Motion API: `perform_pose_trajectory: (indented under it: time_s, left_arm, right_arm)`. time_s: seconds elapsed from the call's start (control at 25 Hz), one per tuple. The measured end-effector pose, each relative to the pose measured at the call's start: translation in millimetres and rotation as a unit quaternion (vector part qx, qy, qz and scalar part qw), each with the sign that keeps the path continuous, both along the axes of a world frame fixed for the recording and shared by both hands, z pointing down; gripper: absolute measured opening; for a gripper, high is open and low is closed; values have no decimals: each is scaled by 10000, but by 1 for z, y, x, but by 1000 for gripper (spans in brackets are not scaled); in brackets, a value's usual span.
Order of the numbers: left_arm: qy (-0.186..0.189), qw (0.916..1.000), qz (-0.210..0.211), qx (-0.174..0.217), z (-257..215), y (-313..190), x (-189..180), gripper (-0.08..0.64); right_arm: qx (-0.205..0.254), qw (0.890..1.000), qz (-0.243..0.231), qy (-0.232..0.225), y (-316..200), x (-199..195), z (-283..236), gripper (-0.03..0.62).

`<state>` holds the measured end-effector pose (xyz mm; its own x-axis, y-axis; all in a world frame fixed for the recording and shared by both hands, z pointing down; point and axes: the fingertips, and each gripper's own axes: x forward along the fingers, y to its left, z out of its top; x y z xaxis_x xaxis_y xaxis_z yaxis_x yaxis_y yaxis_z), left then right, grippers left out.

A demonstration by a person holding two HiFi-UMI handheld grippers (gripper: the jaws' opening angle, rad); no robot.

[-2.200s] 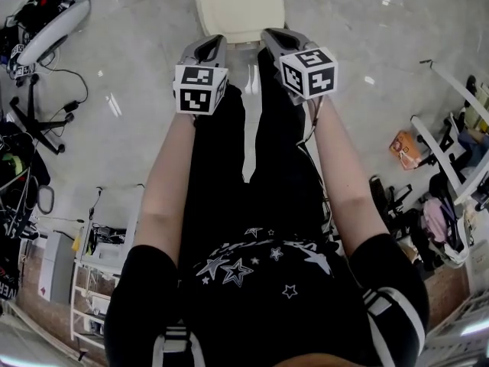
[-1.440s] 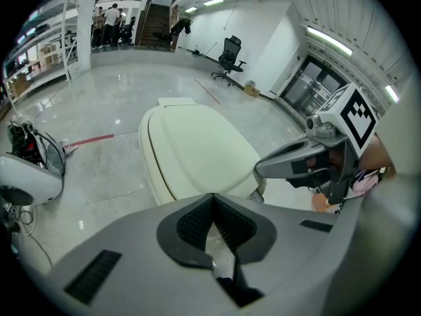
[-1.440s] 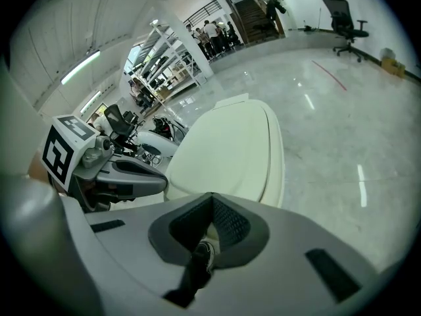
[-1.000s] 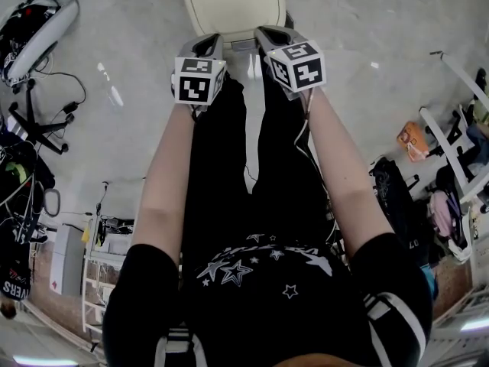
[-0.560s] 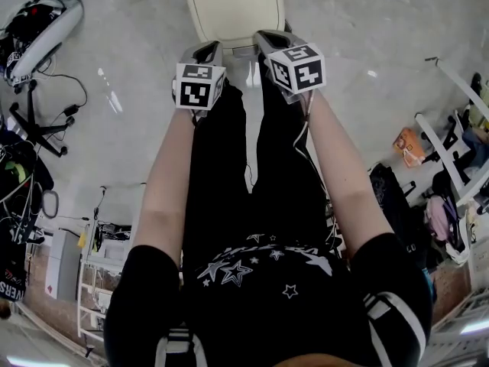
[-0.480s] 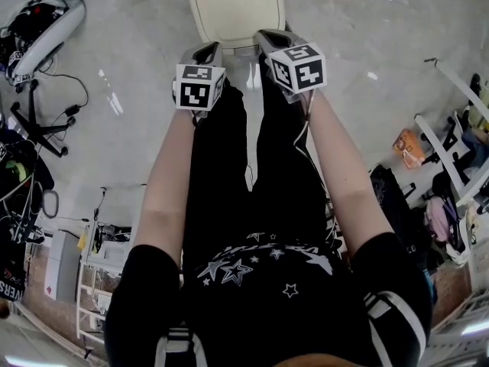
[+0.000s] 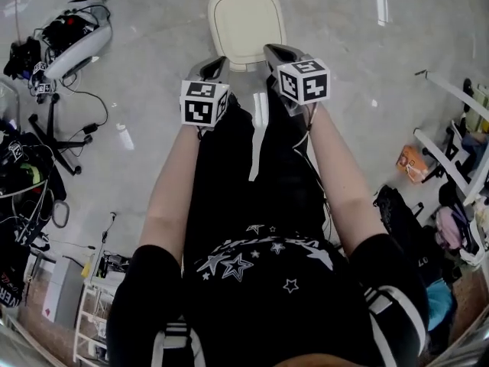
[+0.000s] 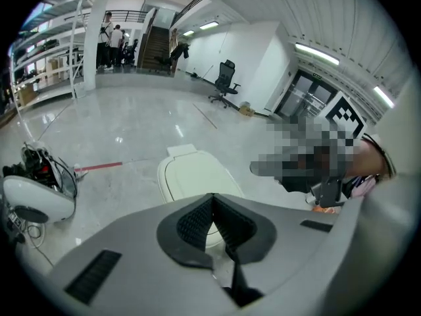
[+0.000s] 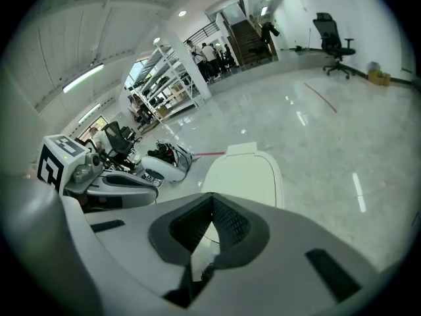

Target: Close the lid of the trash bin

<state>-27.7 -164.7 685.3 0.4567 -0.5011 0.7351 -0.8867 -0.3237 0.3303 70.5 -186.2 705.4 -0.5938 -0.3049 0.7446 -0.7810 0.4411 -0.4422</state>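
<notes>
Left gripper (image 7: 217, 61): 12 o'clock, just ahead of the person; jaws pressed together, nothing between them. Right gripper (image 7: 272, 50): just beside the left, jaws likewise together, empty. Trash bin (image 7: 246, 23): cream, on the grey floor (image 7: 153, 75), 12 o'clock just beyond both grippers, untouched; top shut flat.
</notes>
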Motion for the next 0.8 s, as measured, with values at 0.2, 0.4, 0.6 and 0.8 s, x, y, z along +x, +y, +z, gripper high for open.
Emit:
perform_pose_trajectory:
  time_s: [0.2,0.4,0.6,0.8]
  left_arm:
    - [57,9981,116,601,-71,-17,-12,11]
    - [192,9946,88,1019,-146,-14,-23,11]
    - [295,9896,67,1403,-204,-5,-20,11]
    - [399,9847,-140,1692,-250,20,-4,11]
  right_arm:
    - [495,9980,380,-72,-14,1,-67,-5]
    - [813,9946,627,-133,-5,7,-135,-5]
    - [1123,9888,937,-290,9,22,-196,-5]
    - [1314,9871,826,-392,34,42,-231,-5]
